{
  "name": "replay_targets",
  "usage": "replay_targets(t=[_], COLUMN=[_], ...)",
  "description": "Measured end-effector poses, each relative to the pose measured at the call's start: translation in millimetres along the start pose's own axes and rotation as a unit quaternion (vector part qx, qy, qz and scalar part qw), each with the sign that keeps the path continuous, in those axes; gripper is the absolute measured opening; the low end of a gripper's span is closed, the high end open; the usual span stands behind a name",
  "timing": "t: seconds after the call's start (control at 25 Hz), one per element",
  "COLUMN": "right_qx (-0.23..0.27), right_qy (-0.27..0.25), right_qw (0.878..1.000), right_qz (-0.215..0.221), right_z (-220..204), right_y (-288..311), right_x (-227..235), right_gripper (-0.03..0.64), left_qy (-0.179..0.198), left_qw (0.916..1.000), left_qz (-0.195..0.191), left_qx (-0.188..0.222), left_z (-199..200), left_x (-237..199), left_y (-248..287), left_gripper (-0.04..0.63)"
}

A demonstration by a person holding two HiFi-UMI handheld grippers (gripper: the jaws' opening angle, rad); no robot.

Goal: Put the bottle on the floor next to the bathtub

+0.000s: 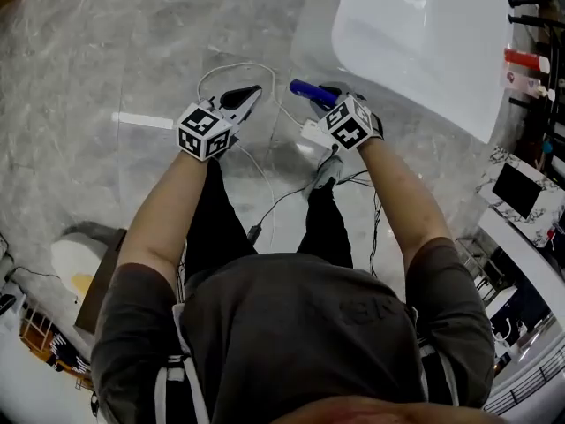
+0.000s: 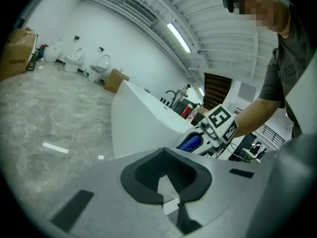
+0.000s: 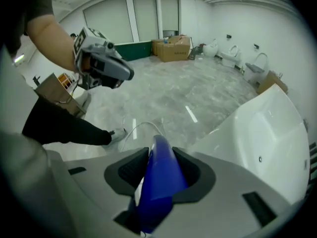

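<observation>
My right claw (image 3: 158,175) is clenched on the blue bottle (image 1: 306,89). Its dark pads press on both sides, and the bottle's rounded end sticks out past them. I'm holding it up off the marble floor (image 1: 106,51), just beside the outer wall of the white bathtub (image 1: 424,42), and it isn't touching either one. My left claw (image 2: 171,185) is near the right one, on the side away from the tub, and its jaws are closed together on nothing. A loop of white cable (image 1: 231,67) lies on the floor ahead of both claws. A short white strip (image 1: 141,120) lies flat on the floor, farther toward its left edge.
</observation>
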State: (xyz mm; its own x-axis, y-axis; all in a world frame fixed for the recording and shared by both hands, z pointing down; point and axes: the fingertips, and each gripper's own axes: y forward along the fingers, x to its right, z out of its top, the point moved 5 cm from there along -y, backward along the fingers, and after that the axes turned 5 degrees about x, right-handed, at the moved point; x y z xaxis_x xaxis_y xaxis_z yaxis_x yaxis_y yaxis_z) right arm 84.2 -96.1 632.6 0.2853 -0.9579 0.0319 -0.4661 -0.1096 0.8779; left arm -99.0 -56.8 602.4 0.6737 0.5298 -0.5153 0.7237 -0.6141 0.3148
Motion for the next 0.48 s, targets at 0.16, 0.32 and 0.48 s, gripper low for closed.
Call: replay_targets(t=[0.16,0.32,0.48], right_qx=[-0.055,-0.107,-0.152], right_qy=[-0.011,-0.025,-0.046], right_qw=[0.998,0.994,0.987], right_qz=[-0.002,-0.007,-0.013], right_z=[-41.8,-86.7,-128.8], right_y=[107.2,212.5,293.3], right_x=[-1.5,6.6,7.5], right_gripper=[0.138,0.138,0.138], left_qy=[-0.01,-0.026,-0.037], left_qw=[0.9999,0.9997,0.9992], left_qz=[-0.008,0.002,0.014], left_qx=[-0.006,0.004,-0.006], left_z=[-56.9,-112.9,-173.2], left_x=[-44.7,-98.0,-139.0], left_y=[16.7,25.3,24.6], left_gripper=[0.006,0.006,0.006])
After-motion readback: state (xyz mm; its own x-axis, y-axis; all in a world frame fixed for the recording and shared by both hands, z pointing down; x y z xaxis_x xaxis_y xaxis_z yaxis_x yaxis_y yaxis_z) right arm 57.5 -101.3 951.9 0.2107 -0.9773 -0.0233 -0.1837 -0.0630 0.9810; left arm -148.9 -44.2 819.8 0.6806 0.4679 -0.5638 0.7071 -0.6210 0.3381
